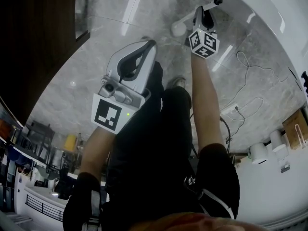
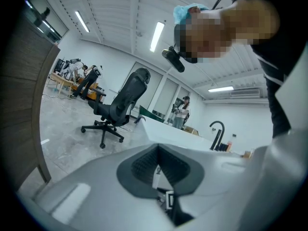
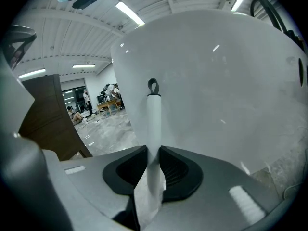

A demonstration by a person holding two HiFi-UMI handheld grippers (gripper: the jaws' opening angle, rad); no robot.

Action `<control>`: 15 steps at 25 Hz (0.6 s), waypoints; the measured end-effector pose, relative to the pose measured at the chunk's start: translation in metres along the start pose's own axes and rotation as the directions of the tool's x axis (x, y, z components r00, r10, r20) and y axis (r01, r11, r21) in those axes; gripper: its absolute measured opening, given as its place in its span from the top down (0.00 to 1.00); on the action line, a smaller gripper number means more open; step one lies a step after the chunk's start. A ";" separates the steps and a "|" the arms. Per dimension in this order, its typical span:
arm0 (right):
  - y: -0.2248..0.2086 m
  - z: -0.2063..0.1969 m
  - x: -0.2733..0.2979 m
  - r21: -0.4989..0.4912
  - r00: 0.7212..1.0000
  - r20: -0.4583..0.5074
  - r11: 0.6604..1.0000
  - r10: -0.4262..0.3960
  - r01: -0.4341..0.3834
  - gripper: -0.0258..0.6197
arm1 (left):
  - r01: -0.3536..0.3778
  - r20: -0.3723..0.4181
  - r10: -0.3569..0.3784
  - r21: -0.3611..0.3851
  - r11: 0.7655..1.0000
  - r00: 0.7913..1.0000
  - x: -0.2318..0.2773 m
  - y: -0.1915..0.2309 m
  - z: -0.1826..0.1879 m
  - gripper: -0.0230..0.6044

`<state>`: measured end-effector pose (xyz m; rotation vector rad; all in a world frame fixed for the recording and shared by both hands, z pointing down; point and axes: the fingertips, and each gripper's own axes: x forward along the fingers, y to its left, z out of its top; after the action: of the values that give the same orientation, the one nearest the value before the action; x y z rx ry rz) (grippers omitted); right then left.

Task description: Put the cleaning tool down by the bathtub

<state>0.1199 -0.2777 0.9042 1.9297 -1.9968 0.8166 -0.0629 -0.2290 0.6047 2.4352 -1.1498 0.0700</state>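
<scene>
The cleaning tool (image 1: 185, 22) is a white rod with a round head at one end and a dark loop at the other. My right gripper (image 1: 205, 12) is shut on its handle, held out over the marble floor beside the white bathtub (image 1: 269, 8). In the right gripper view the handle (image 3: 154, 114) stands up from between the jaws of the right gripper (image 3: 153, 165), its loop against the tub wall (image 3: 221, 81). My left gripper (image 1: 150, 43) hangs lower at the centre left. The left gripper (image 2: 159, 170) has its pads together with nothing between them.
A dark wooden panel (image 1: 33, 32) stands at the left. A cable (image 1: 245, 66) and a power strip (image 1: 230, 109) lie on the floor at the right, with paper rolls (image 1: 260, 153) and a cardboard box (image 1: 294, 126). An office chair (image 2: 115, 109) and people are farther off.
</scene>
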 end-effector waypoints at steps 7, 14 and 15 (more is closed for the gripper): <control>-0.002 0.000 0.006 0.007 1.000 0.003 1.000 -0.012 0.011 0.83 | -0.007 -0.002 0.007 -0.018 1.000 1.000 -0.003 0.000 -0.003 0.95; -0.004 0.000 0.010 -0.001 1.000 -0.003 1.000 -0.015 0.015 0.82 | -0.012 -0.006 0.012 -0.028 1.000 1.000 -0.005 0.002 -0.007 0.95; -0.004 0.000 0.010 -0.002 1.000 -0.004 1.000 -0.016 0.016 0.82 | -0.013 -0.007 0.013 -0.029 0.999 1.000 -0.006 0.002 -0.007 0.95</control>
<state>0.1230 -0.2862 0.9108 1.9395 -1.9767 0.8134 -0.0672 -0.2232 0.6103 2.4001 -1.1561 0.0649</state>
